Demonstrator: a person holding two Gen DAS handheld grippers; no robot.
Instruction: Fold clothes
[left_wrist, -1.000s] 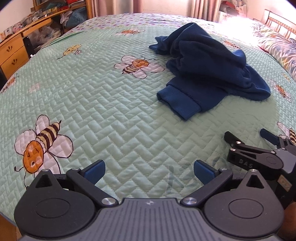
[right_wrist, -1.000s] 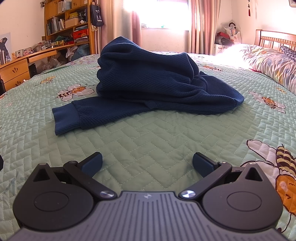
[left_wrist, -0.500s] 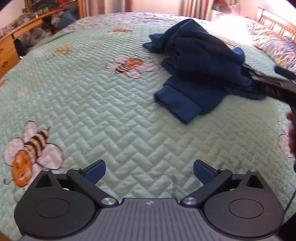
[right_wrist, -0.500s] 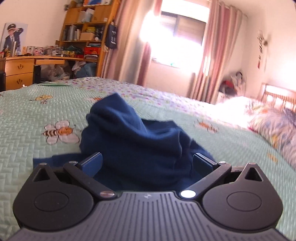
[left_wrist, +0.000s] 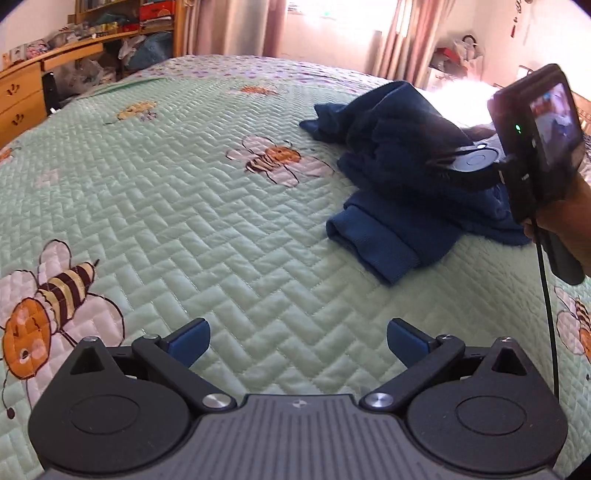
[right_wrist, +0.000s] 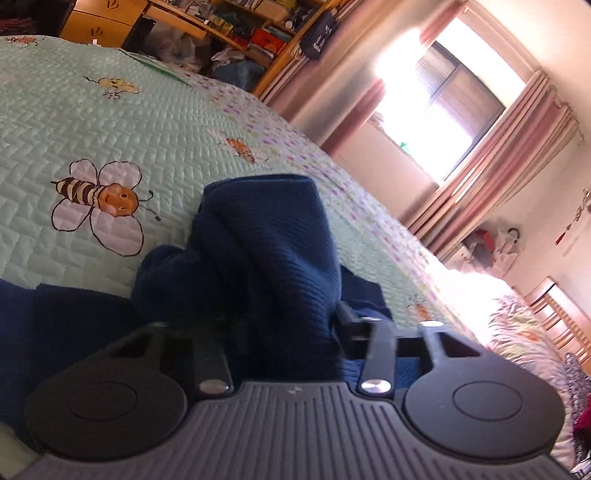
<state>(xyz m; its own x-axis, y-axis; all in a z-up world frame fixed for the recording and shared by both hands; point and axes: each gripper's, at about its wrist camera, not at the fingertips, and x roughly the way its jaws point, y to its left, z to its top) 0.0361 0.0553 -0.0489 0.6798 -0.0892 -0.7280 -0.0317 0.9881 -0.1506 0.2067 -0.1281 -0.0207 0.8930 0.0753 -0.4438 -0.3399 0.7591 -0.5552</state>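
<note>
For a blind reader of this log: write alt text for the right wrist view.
The right gripper is closing on a bunched fold of the navy sweater, which lies on a mint-green bee-print bedspread. The view is tilted; a bright curtained window and cluttered shelves sit behind.

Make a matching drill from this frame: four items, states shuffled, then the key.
1. left gripper
2. right gripper
3. navy sweater
4. ribbed cuff

A. closing on navy fabric
B. flat on the quilt, nearest the left gripper
C. open, nothing between the pads
D. crumpled in a heap on the bed

Pairs: 1-C, 2-A, 3-D, 4-B
</note>
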